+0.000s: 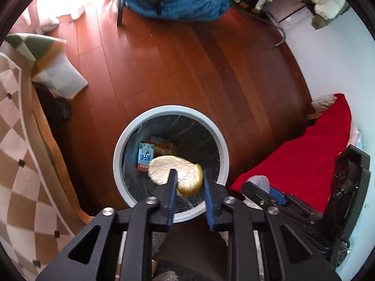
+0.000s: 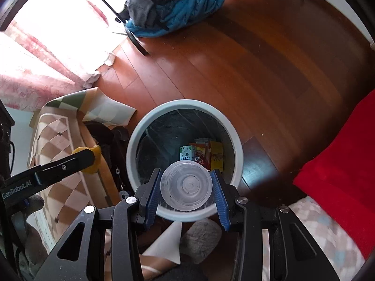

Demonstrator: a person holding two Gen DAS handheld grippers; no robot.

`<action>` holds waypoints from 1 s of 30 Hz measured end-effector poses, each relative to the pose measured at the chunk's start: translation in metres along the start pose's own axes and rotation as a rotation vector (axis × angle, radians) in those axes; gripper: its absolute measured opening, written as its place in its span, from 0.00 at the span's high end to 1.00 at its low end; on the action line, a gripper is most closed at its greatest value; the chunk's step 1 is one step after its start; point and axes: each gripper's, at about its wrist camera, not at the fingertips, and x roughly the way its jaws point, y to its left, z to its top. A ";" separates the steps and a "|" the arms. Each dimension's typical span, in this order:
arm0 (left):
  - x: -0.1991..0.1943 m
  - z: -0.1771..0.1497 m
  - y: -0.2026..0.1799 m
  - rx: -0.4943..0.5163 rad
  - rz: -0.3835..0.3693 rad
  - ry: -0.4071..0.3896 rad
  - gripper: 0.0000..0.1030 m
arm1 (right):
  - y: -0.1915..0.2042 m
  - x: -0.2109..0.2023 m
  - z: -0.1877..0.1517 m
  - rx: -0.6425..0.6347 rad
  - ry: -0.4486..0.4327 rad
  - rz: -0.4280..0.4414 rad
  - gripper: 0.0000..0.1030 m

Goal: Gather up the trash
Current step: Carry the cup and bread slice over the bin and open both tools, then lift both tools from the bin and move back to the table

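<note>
Wooden floor [image 2: 234, 75]; lid [image 2: 186, 185] between right hand-held gripper [image 2: 186, 175] fingers.

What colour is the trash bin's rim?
Pale grey-blue; the trash bin's rim shows best in the right wrist view.

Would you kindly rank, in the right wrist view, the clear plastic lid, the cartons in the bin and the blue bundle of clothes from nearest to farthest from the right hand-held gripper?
1. Clear plastic lid: held between the fingers of the right hand-held gripper, above the bin.
2. Cartons: lower, at the bin's bottom.
3. Blue bundle of clothes: across the floor, at the top.
</note>
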 end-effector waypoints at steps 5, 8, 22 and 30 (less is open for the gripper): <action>0.007 0.008 0.012 -0.047 -0.012 0.008 0.18 | -0.006 0.037 0.022 0.033 0.048 0.023 0.46; 0.004 0.002 0.018 -0.051 0.047 0.002 0.14 | -0.008 0.048 0.029 0.052 0.050 0.038 0.30; -0.012 -0.051 0.034 -0.004 0.369 -0.095 0.02 | 0.009 0.022 0.004 -0.053 0.017 -0.155 0.00; -0.030 -0.057 0.020 0.027 0.388 -0.143 0.02 | 0.021 -0.007 -0.005 -0.081 -0.007 -0.186 0.00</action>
